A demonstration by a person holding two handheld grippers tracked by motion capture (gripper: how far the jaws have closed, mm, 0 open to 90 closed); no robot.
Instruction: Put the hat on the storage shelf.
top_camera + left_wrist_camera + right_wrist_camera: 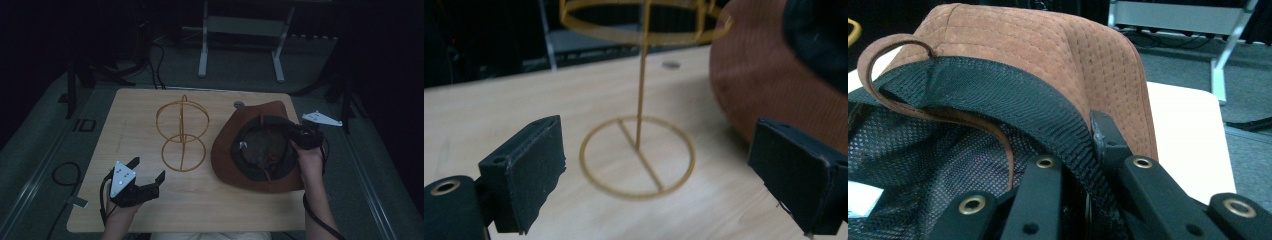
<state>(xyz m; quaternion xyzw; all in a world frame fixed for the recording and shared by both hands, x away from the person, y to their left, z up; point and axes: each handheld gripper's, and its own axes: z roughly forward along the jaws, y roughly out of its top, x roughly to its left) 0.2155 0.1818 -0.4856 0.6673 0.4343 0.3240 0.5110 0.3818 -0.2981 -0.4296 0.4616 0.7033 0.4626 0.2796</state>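
Observation:
A brown suede hat (pixel 235 131) lies upside down at the table's right, its black mesh lining facing up. My right gripper (pixel 268 121) is shut on the hat's edge, and in the right gripper view the jaws (pixel 1075 161) pinch the mesh-lined rim of the hat (pixel 1048 55). A yellow wire hat stand (pixel 182 132) stands upright at the table's middle. My left gripper (pixel 148 169) hovers open near the front left, with nothing between its fingers. In the left gripper view, the left gripper (pixel 656 150) faces the stand (pixel 639 100), with the hat (pixel 749 85) to its right.
The wooden table (pixel 150 210) carries a small round disc (pixel 239 105) behind the hat. A metal frame (pixel 240 30) stands on the floor beyond the table. Cables (pixel 65 175) lie on the floor at the left.

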